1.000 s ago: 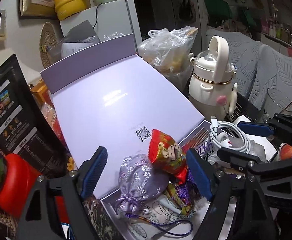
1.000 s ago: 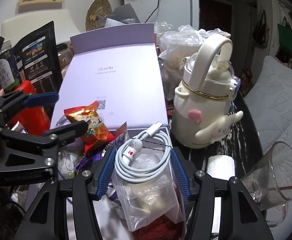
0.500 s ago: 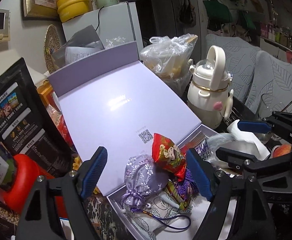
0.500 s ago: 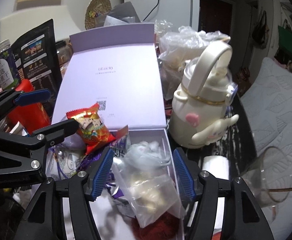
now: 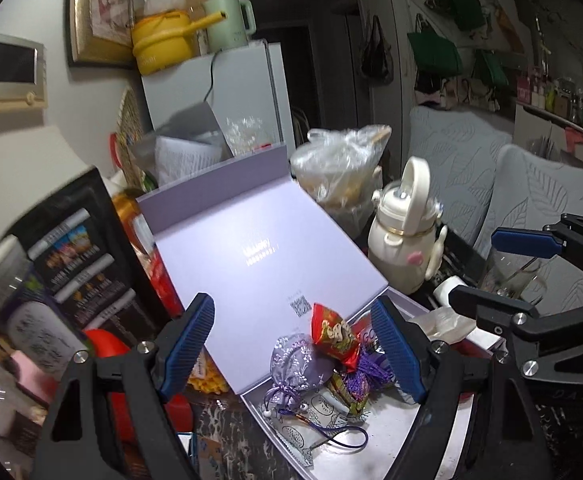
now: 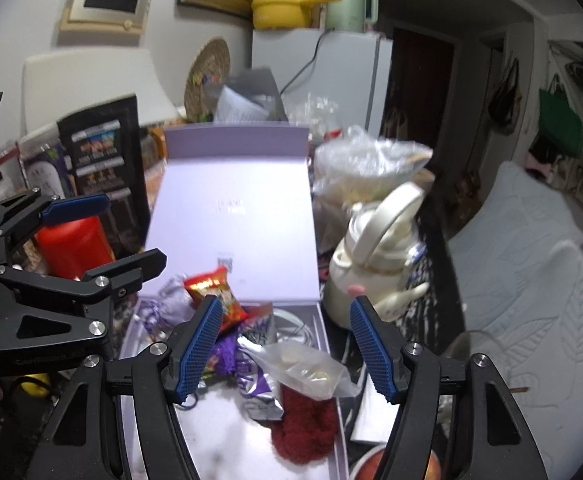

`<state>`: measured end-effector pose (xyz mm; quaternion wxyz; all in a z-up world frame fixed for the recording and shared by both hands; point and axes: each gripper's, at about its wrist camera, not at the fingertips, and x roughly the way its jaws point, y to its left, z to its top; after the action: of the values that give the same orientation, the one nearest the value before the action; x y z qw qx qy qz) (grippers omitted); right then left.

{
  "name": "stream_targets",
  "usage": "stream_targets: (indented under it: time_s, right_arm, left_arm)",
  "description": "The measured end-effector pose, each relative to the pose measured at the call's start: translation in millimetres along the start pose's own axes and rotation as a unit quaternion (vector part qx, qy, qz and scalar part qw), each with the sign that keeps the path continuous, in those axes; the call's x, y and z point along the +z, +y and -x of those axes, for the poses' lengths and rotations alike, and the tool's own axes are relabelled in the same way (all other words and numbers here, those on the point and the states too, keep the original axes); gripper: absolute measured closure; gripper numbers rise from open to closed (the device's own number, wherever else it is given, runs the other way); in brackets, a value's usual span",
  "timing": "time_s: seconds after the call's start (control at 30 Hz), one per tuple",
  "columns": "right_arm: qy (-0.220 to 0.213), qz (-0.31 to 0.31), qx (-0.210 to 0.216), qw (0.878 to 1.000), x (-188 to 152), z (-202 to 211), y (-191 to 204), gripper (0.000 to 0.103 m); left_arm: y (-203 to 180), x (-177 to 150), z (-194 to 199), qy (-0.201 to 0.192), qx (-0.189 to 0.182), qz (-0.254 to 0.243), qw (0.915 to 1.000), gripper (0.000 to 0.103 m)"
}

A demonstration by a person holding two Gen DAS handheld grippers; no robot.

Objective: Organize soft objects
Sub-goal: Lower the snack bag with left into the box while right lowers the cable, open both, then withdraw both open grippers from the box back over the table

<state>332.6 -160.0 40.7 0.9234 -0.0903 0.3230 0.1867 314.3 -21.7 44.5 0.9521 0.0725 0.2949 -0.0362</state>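
Only in the right wrist view: fuzzy red pouch [image 6: 305, 428] and clear plastic bag of pale round pieces [image 6: 307, 372], both lying in the open lilac gift box [image 6: 333, 412], bag atop pouch. Only in the left wrist view: purple cord with beads [image 5: 331, 434] trailing from the lilac satin drawstring pouch [image 5: 297, 364], beside the red snack packet [image 5: 333, 334] in the same box. Left gripper [image 5: 297, 350] fingers wide apart, holding nothing. Right gripper [image 6: 287, 348] fingers opening, empty; a second ago closed around the bag and white cable. Both raised since, box contents now lower and smaller between the fingers
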Motion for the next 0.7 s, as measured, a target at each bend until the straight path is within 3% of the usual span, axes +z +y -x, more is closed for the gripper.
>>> stream_targets:
  time_s: [0.23, 0.5, 0.57, 0.63, 0.7]
  right_arm:
    - [-0.045, -0.001, -0.014, 0.999, 12, 61, 10, 0.036]
    - [-0.092, 0.000, -0.034, 0.995, 9, 133, 25, 0.030]
    - [-0.104, -0.005, -0.040, 0.994, 5, 153, 29, 0.024]
    - [-0.113, -0.008, -0.048, 0.992, 0, 169, 32, 0.021]
    - [-0.121, -0.011, -0.055, 0.991, -5, 184, 35, 0.017]
  left_arm:
    - [0, 10, 52, -0.034, -0.003, 0.000, 0.9994, 0.022]
    - [-6, 13, 122, -0.087, -0.002, -0.003, 0.9962, 0.022]
    - [-9, 12, 139, -0.094, -0.002, -0.005, 0.9956, 0.022]
    - [-11, 9, 153, -0.099, -0.003, -0.005, 0.9950, 0.015]
    - [-14, 3, 169, -0.108, -0.002, -0.002, 0.9941, 0.001]
